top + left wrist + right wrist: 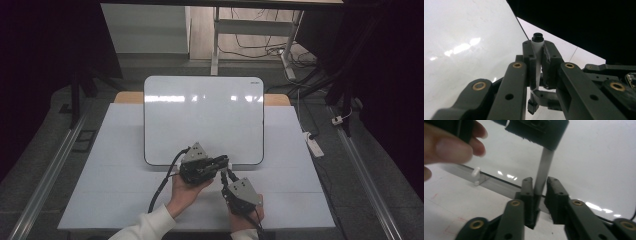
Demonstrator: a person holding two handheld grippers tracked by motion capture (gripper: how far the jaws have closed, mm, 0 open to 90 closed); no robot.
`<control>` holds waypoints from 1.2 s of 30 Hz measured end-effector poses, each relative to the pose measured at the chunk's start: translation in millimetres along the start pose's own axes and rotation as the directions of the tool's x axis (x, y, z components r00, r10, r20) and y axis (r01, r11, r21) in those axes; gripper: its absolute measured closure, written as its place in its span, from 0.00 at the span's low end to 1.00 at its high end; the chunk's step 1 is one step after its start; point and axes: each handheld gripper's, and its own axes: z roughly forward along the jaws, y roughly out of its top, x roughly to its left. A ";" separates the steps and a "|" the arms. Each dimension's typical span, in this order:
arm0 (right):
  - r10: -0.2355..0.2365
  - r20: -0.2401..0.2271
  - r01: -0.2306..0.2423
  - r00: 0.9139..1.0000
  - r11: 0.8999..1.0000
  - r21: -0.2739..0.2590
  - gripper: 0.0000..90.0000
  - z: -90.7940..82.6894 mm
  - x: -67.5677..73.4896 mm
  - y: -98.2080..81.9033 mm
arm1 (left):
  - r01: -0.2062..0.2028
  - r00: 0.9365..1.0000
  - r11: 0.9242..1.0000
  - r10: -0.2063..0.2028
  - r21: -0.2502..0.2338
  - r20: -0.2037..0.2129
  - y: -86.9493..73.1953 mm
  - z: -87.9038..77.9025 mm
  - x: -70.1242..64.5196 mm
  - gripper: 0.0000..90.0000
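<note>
Two grippers meet on one marker (537, 53), held in the air just above the surface (115, 190) at the near edge of the whiteboard (200, 120). The left gripper (538, 47) has its fingers clenched on the white barrel just below the black end. The right gripper (540, 182) has its fingers set either side of the opposite end; one finger (527, 192) lies against the barrel. A thin gap seems to show at the other, so whether they press cannot be told. Finding one: if the right fingers bear on one side only, any pull along the barrel is likely to slide off rather than take the end piece with it. Finding two: the two grippers stand at an angle to each other in the high view, so a pull that is not in line with the barrel would lever the marker sideways and could twist it out of the left grip. Finding three: a freed marker or end piece would drop to the surface and could roll under the whiteboard's edge. Finding four: the work is close to the whiteboard, so a sudden release could send a gripper or an uncapped tip against it and leave a stray mark.
</note>
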 end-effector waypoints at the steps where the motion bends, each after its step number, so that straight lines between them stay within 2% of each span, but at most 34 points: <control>1: 0.000 0.004 0.000 1.000 1.000 0.000 0.85 0.8 -0.5 0.4 | 0.002 1.000 1.000 -0.002 -0.002 -0.004 0.0 0.2 -0.4 0.90; 5: 0.029 0.010 -0.029 1.000 1.000 0.004 0.89 2.1 -7.8 2.2 | 0.028 1.000 0.999 -0.028 -0.016 0.001 -0.8 -0.2 -0.5 0.90; 12: -0.004 0.012 0.003 1.000 1.000 0.005 0.89 3.5 -9.9 4.6 | 0.030 1.000 0.999 -0.030 -0.028 -0.006 -0.7 -1.3 -0.5 0.90; 16: -0.026 0.009 0.026 1.000 1.000 -0.006 0.89 4.3 -10.5 4.7 | 0.056 0.998 0.998 -0.055 -0.037 0.035 -0.2 -2.4 4.4 0.86; 17: -0.028 0.006 0.028 1.000 1.000 -0.009 0.89 4.5 -10.7 4.9 | 0.060 0.997 0.997 -0.059 -0.040 0.048 0.1 -3.0 5.6 0.83; 21: -0.032 -0.007 0.032 0.999 0.999 -0.018 0.89 4.9 -11.4 5.4 | 0.063 0.997 0.996 -0.061 -0.058 0.047 1.3 -9.5 8.8 0.64; 23: -0.026 -0.011 0.026 1.000 0.999 -0.028 0.89 4.4 -15.3 7.6 | 0.060 0.998 0.996 -0.058 -0.069 0.031 2.3 -19.6 11.9 0.56; 27: 0.017 -0.010 -0.018 1.000 0.999 -0.051 0.90 2.7 -29.7 17.6 | 0.032 0.999 0.998 -0.033 -0.062 -0.020 -0.6 -47.3 21.5 0.50; 31: 0.063 -0.009 -0.064 0.998 0.995 -0.072 0.89 3.3 -52.8 40.4 | -0.004 0.996 1.000 0.004 -0.004 -0.086 -13.2 -77.5 32.8 0.47; 34: 0.095 -0.009 -0.095 0.995 0.992 -0.083 0.89 6.6 -71.9 60.8 | -0.003 0.991 0.998 0.010 0.055 -0.130 -28.8 -101.8 42.1 0.45; 36: 0.129 -0.012 -0.129 0.992 0.989 -0.073 0.89 12.9 -87.6 75.0 | -0.001 0.987 0.997 0.014 0.077 -0.159 -38.2 -114.8 46.0 0.44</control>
